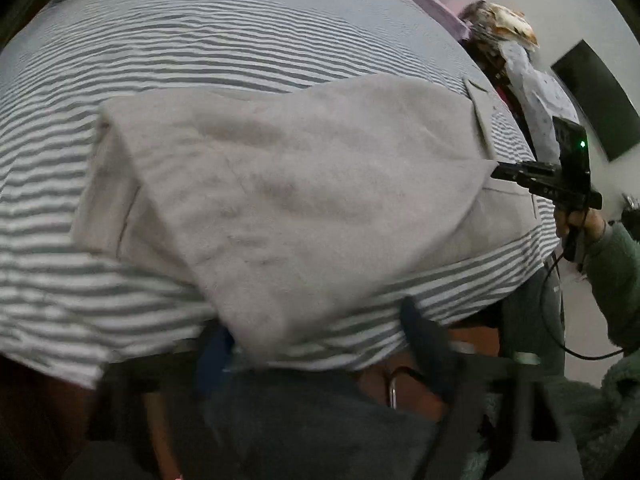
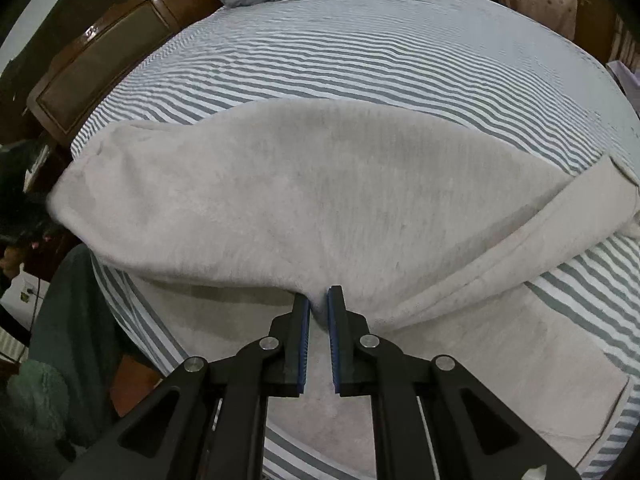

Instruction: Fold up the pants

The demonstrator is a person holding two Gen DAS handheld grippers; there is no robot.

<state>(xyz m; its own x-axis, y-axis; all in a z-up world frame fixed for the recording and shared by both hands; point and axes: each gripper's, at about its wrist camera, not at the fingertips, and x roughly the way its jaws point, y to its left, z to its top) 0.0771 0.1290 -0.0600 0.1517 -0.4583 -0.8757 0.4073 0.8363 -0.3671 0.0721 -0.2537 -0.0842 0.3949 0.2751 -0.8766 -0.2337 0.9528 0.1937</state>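
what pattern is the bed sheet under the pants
Grey and white stripes on the bed sheet, clearest in the right wrist view.

Pale grey pants – grey-and-white striped bedsheet – blue-padded black right hand-held gripper

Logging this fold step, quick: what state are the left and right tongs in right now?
Left tongs: open, gripping nothing.
Right tongs: closed on a fold of the pants.

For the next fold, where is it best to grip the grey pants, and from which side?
Probably grip the pants at the doubled cuff end, coming from the near bed edge. That end lies flat and free on the striped sheet, while the right tool pinches the near fold.
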